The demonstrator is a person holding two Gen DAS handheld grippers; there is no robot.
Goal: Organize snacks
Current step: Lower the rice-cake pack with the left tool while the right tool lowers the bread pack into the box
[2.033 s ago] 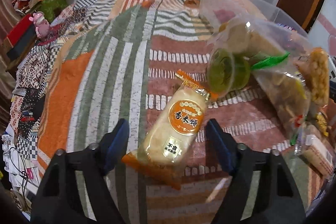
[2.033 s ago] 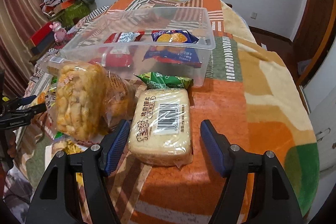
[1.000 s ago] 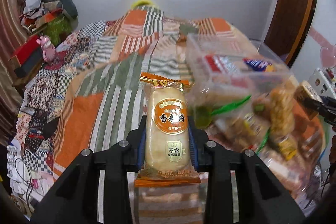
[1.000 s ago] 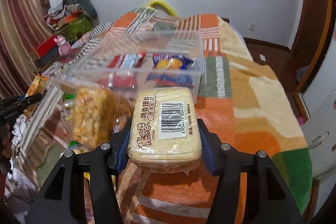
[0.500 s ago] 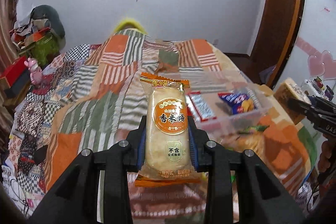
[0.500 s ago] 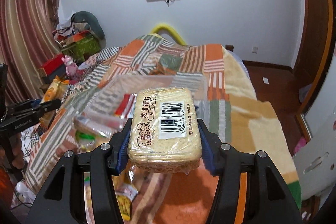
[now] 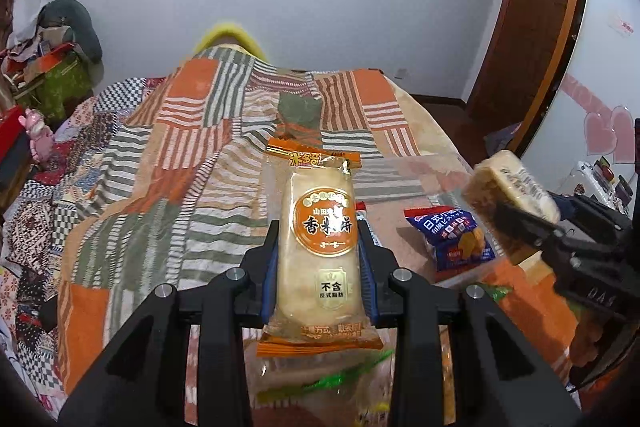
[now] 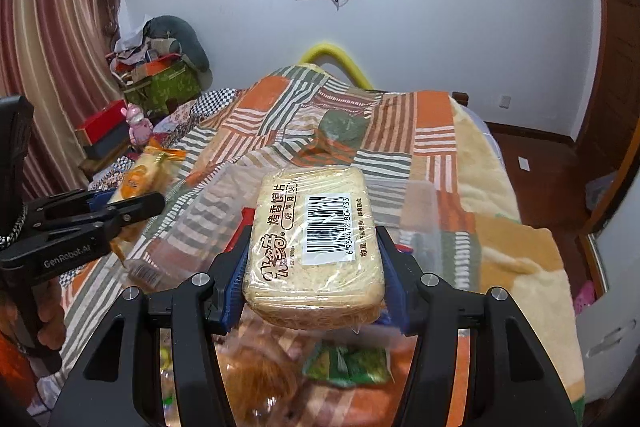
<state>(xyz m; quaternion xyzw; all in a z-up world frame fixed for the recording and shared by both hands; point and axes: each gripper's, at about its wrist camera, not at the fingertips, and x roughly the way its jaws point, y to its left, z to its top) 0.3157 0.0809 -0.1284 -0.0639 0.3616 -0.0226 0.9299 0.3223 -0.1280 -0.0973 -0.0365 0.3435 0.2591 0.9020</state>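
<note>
My left gripper is shut on an orange-ended rice cracker pack, held upright in the air above the bed. My right gripper is shut on a clear-wrapped pale bread-slice pack with a barcode, also raised. Each gripper shows in the other view: the right one with its pack, the left one with its pack. The clear plastic bin lies below and ahead, a blue snack pack inside it.
A patchwork striped blanket covers the bed. A heap of bagged snacks and a green packet lie just under the grippers. Boxes and clutter stand at the far left, a wooden door at the right.
Both grippers closed on their packs and lifted them off the bed. They rose and tilted up, so the bin and snack heap dropped low in both views.
</note>
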